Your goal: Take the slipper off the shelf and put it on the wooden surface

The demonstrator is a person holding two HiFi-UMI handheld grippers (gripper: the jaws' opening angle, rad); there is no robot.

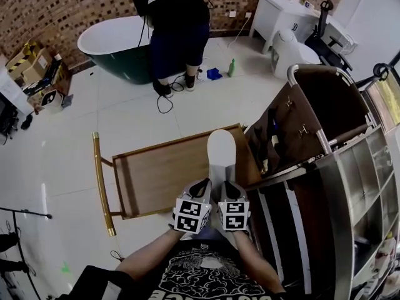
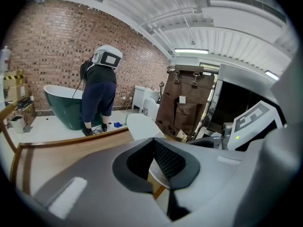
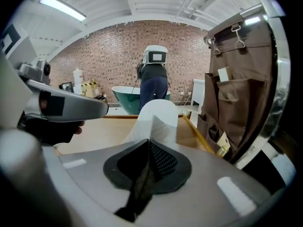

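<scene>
2 grippers [image 1: 201, 186] [image 1: 230, 188] seemingly pinch 1 slipper [image 1: 221, 149] over 1 wooden surface [image 1: 156, 174]

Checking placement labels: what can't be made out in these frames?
- Slipper heel: in the head view, covered by the left hand-held gripper and the right hand-held gripper.
- Whether the slipper touches the wooden surface: its underside is hidden by the slipper itself in the head view and by the gripper bodies in both gripper views.
- Shelf contents: in the head view, dark, small and cut off by the right edge.
</scene>
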